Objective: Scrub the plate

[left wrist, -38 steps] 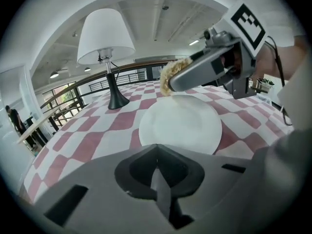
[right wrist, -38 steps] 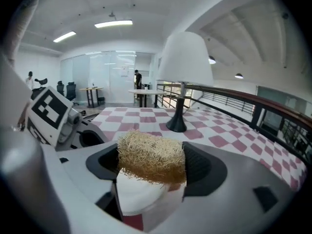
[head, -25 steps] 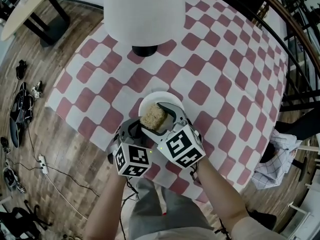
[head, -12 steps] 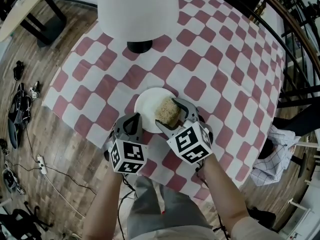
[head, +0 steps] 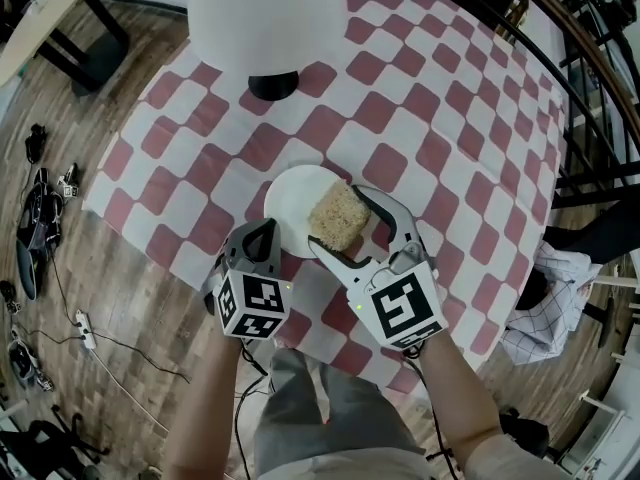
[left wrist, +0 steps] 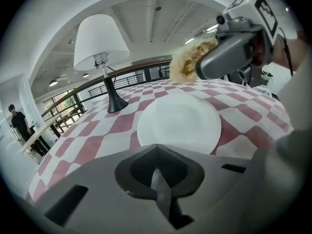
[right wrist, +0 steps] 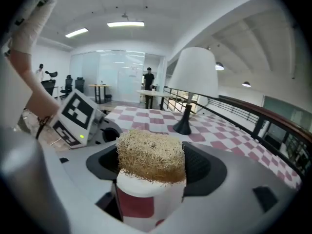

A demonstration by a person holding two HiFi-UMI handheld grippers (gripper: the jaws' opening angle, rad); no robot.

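While the right gripper (head: 340, 224) clamps a loofah scrub pad (head: 333, 211) over the white plate (head: 289, 200) at frame centre, the left gripper (head: 258, 238) sits beside the rim, jaws together and empty; the pad is probably best pressed flat and circled.

1. a table (head: 470, 98) carries the things, and a cloth (head: 200, 158) of red and white squares covers all of its top that shows.
2. a white round plate (head: 288, 206) lies flat on the cloth, near the table edge on the person's side.
3. the black round foot of a lamp (head: 272, 85) stands on the cloth farther in, well apart from the plate; the white shade hides its stem in the head view.
4. around the table is a wooden floor (head: 130, 298).
5. on the floor at the left lie thin dark cables (head: 120, 353) and a white power strip (head: 84, 329).
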